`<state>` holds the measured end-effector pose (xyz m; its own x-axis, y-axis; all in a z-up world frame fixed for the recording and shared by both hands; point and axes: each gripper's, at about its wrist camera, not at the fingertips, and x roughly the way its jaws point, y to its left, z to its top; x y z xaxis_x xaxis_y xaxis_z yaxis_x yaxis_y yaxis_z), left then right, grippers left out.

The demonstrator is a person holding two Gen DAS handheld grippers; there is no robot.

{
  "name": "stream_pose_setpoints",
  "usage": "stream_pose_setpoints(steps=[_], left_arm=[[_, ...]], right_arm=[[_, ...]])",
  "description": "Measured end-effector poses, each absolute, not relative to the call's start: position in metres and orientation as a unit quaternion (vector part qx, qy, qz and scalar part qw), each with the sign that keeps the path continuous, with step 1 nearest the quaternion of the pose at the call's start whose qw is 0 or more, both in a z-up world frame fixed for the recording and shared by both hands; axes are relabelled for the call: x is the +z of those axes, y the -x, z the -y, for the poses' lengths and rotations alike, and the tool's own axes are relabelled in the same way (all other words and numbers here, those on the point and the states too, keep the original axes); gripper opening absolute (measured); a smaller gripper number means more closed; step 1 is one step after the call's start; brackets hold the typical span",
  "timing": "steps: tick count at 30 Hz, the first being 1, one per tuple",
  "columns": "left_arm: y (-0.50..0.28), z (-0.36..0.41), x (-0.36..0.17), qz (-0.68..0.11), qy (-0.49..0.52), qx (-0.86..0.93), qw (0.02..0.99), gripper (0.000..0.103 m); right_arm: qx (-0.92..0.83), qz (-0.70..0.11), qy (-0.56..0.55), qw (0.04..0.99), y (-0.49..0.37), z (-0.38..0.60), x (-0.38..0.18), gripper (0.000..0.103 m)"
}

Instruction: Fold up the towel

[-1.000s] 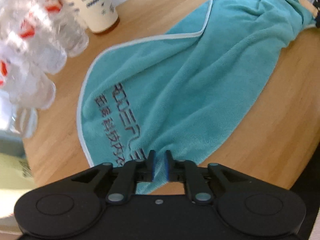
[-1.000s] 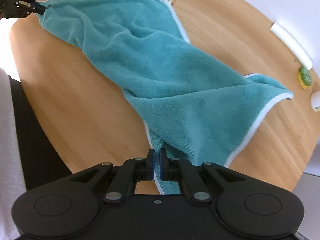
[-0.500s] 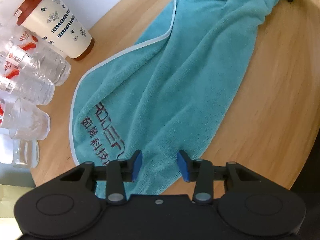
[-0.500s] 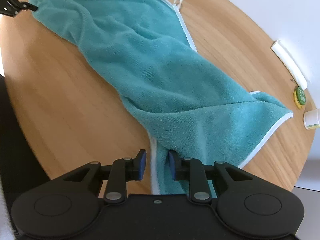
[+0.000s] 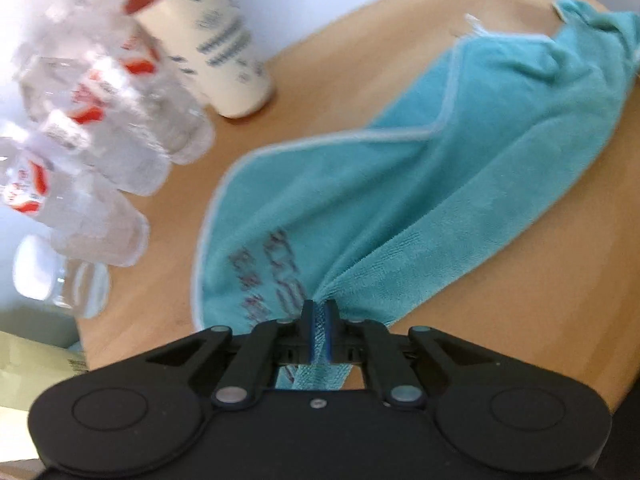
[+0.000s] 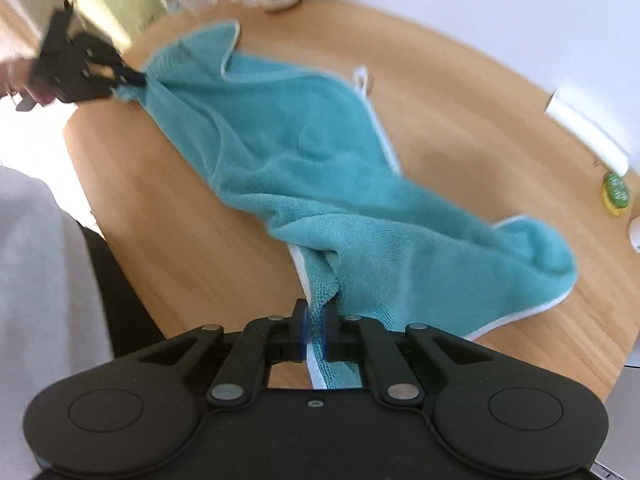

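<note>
A teal towel [image 5: 460, 184] with a white hem and dark printed lettering lies stretched and bunched across the round wooden table [image 5: 340, 60]. My left gripper [image 5: 319, 312] is shut on the near edge of the towel, close to the lettering. In the right wrist view the same towel [image 6: 320, 160] runs away from me, and my right gripper [image 6: 314, 314] is shut on its near hemmed corner. The left gripper [image 6: 138, 78] shows there too at the far left, pinching the opposite end. A hanging loop [image 6: 362, 76] sticks out of the far hem.
Several clear plastic cups [image 5: 112, 148] and a cream paper cup with a red lid [image 5: 216, 40] stand left of the towel. A white bar [image 6: 588, 136], a green-yellow item [image 6: 616, 194] and a white cap sit at the table's right rim. A white sleeve [image 6: 36, 300] fills the lower left.
Both grippers stood open half a second ago and have closed again on the towel's ends. The towel is pulled tighter between them, and both views have shifted with motion blur.
</note>
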<state>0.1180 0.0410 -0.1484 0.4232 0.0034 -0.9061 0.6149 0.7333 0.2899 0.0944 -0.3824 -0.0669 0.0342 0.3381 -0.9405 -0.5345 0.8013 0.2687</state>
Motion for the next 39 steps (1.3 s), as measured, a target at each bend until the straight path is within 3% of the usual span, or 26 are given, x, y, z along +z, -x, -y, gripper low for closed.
stream_pose_setpoints(steps=[6, 13, 15, 17, 18, 27, 29, 39], left_arm=[[-0.149, -0.039, -0.146, -0.510, -0.280, -0.147, 0.800, 0.004], [-0.161, -0.030, -0.154, -0.525, -0.291, -0.135, 0.788, 0.009], [-0.156, -0.029, -0.144, -0.527, -0.279, -0.146, 0.789, 0.018], [-0.150, -0.028, -0.134, -0.527, -0.268, -0.158, 0.790, 0.042], [-0.145, -0.025, -0.129, -0.523, -0.268, -0.167, 0.792, 0.045], [-0.096, 0.037, -0.110, -0.477, -0.288, -0.271, 0.785, 0.053], [-0.087, 0.061, -0.109, -0.461, -0.282, -0.308, 0.783, 0.060], [-0.054, 0.198, -0.134, -0.383, -0.275, -0.414, 0.779, 0.060]], right_arm=[[0.302, -0.603, 0.028, 0.738, -0.100, 0.409, -0.037, 0.006], [0.289, -0.640, 0.035, 0.711, -0.102, 0.414, -0.068, 0.006], [0.295, -0.637, 0.023, 0.712, -0.102, 0.414, -0.069, 0.006], [0.300, -0.633, 0.024, 0.713, -0.103, 0.411, -0.065, 0.006], [0.302, -0.632, 0.026, 0.714, -0.103, 0.410, -0.062, 0.006], [0.326, -0.605, 0.000, 0.726, -0.113, 0.400, -0.043, 0.006], [0.330, -0.602, 0.001, 0.727, -0.113, 0.397, -0.040, 0.006], [0.342, -0.579, -0.008, 0.740, -0.113, 0.400, -0.024, 0.006]])
